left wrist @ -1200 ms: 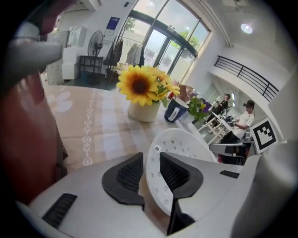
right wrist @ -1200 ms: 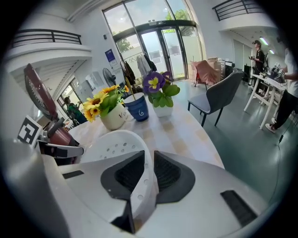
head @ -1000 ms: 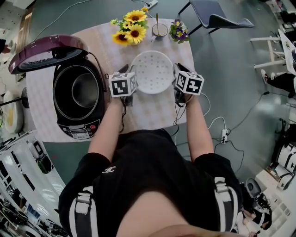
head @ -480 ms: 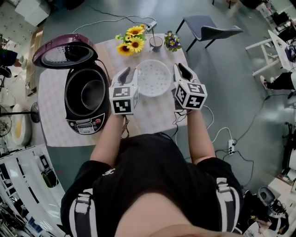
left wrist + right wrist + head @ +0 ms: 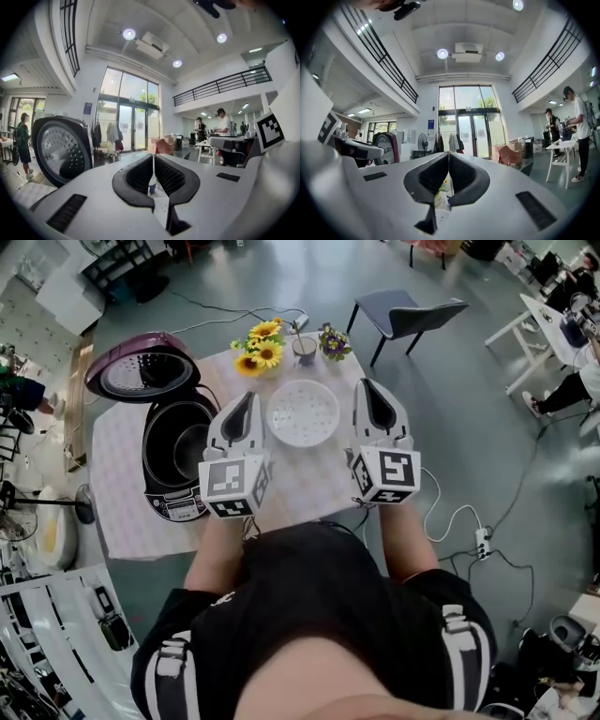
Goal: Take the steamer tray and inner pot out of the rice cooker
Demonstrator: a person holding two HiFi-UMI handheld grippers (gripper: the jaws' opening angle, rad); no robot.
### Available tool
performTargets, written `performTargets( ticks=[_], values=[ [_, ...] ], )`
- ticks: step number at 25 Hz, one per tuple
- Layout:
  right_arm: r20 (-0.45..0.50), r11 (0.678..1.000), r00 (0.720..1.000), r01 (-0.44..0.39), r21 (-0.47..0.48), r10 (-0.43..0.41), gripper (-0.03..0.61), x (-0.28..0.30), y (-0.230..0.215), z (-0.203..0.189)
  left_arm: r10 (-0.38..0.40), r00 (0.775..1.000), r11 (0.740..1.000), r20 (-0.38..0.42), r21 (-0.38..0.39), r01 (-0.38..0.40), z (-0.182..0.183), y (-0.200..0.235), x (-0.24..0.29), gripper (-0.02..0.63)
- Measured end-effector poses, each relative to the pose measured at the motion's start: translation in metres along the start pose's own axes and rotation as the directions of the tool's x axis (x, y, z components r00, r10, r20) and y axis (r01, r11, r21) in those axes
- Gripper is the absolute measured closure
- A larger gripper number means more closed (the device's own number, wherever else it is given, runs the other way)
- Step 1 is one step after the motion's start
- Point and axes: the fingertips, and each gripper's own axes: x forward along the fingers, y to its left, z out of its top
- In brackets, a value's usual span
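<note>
The white perforated steamer tray (image 5: 302, 412) lies on the checked tablecloth (image 5: 309, 486), to the right of the rice cooker (image 5: 174, 457). The cooker's purple lid (image 5: 141, 374) stands open, and the dark inner pot (image 5: 180, 439) sits inside. Held high above the table, my left gripper (image 5: 246, 397) and right gripper (image 5: 366, 387) flank the tray and point about level. The jaws of both have just closed and are shut with nothing between them, as the left gripper (image 5: 153, 158) and right gripper (image 5: 448, 154) show in their own views.
Sunflowers (image 5: 261, 343), a cup (image 5: 305, 348) and purple flowers (image 5: 333, 341) stand at the table's far edge. A grey chair (image 5: 405, 313) is behind the table. Cables and a power strip (image 5: 482, 542) lie on the floor at right. People stand at tables (image 5: 220, 136) across the room.
Both grippers have risen from beside the steamer tray up toward the camera and levelled out. The tray stays on the table. The jaws have closed.
</note>
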Motion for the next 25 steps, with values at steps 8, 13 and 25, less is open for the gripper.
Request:
performTargets(
  ticks=[8, 13, 25],
  values=[
    [-0.004, 0.998, 1.0, -0.02, 0.063, 0.02, 0.58, -0.026, 0.011, 0.002, 0.025, 0.999, 1.0, 0.024, 0.004, -0.026, -0.002, -0.006, -0.038, 0.609],
    [-0.009, 0.997, 0.999, -0.043, 0.071, 0.043, 0.58, -0.027, 0.018, 0.002, 0.054, 0.998, 0.998, 0.009, 0.014, -0.054, -0.005, -0.003, -0.049, 0.609],
    [-0.025, 0.949, 0.976, -0.205, 0.238, 0.217, 0.58, -0.004, 0.085, -0.003, 0.189, 0.982, 0.982, -0.003, 0.023, -0.189, -0.008, 0.047, -0.093, 0.609]
  ],
)
